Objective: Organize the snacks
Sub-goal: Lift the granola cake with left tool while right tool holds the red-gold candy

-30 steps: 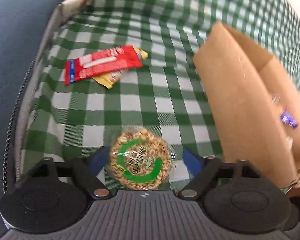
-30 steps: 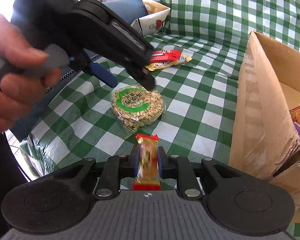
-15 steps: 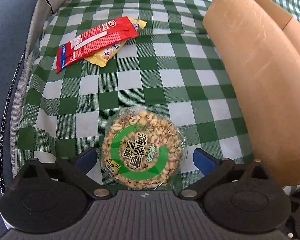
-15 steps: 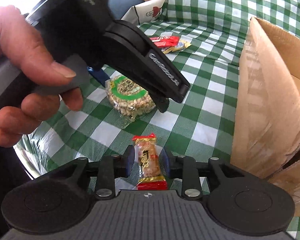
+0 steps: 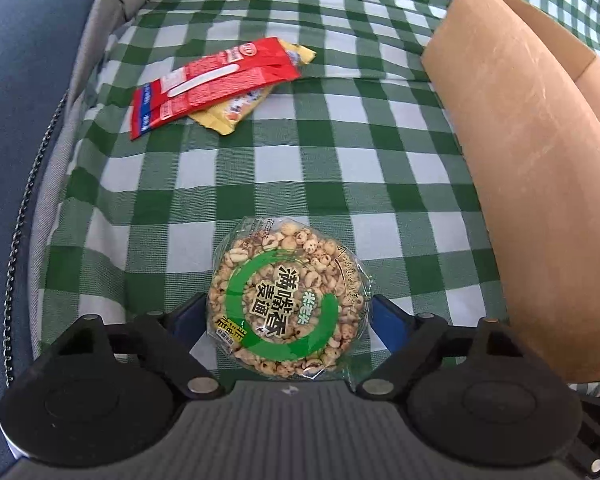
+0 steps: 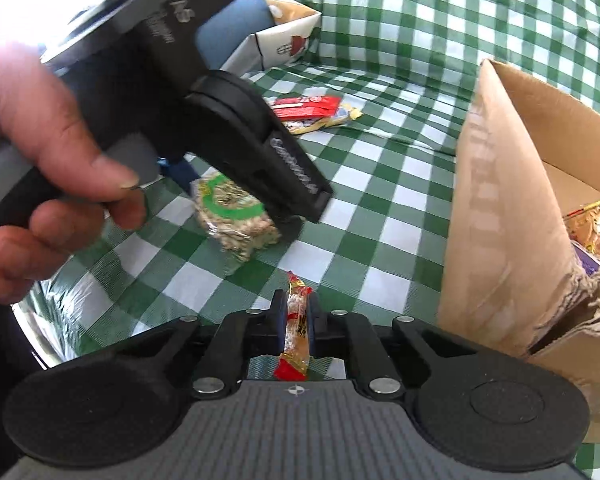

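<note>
Lying flat beside the cardboard box (image 5: pixel 532 184), the round green-ringed puffed-grain cake (image 5: pixel 286 306) sat between your down-tilted left gripper's (image 5: pixel 288 316) closing jaws; your right gripper (image 6: pixel 295 320) clamped a slim snack bar (image 6: pixel 296 328).

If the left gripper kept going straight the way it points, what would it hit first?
Most likely the round puffed-grain snack pack, which already sits between the closing jaws of the left gripper. The checked tablecloth lies right beneath it, though depth is hard to judge.
</note>
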### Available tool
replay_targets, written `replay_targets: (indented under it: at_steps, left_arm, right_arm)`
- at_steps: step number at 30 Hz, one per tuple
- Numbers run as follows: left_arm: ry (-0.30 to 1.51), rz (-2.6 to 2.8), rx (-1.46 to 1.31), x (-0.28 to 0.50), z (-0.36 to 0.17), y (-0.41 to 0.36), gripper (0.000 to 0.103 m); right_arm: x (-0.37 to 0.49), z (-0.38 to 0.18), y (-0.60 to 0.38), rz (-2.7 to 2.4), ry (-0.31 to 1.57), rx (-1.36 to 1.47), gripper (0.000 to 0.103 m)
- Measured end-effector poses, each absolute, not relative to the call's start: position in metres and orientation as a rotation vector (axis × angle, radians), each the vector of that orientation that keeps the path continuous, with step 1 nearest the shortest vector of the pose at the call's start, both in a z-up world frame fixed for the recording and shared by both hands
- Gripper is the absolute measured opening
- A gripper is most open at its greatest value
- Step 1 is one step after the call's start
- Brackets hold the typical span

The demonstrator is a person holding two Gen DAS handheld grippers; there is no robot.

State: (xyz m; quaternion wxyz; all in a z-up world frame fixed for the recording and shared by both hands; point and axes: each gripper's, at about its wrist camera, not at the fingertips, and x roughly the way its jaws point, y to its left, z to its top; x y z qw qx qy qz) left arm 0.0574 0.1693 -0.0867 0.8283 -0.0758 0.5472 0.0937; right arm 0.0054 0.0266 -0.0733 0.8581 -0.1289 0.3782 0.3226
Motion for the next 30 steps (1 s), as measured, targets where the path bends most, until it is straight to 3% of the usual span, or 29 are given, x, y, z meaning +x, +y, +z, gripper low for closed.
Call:
replay_targets:
  at_steps: [3,5,7,15,18,30]
  left_arm:
    - [1.163,0.214,-0.181,0.0573,-0.0866,0.1743,0.089]
    - [1.168,0.221,-0.187,0.0578,-0.087,0.1762,0.09]
    - [1.167,0.224,-0.189,0.058,-0.0867,0.177,0.091]
    - [1.169,0.227,-0.187,0.0581,-0.0864,0.1761,0.091]
    - [1.169,0.226,-0.187,0.0583,-0.0867,0.1761,0.092]
    - [1.176,0.237,-0.185,0.0582,-0.0882,0.1759,0.095]
  right_arm:
    - [0.0069,-0.0759,0.0277,0.689,0.818,-0.284,0.017]
    - [0.0073,-0.078,0.0284,0.702,0.845,-0.287,0.029]
    - [0.0078,-0.0805,0.0282,0.71,0.867,-0.285,0.03]
    - [0.0079,-0.0825,0.0258,0.715,0.874,-0.279,0.029]
    - [0.01,-0.0832,0.0265,0.723,0.861,-0.276,0.019]
    - [0.0098,-0.0828,0.0249,0.706,0.852,-0.293,0.019]
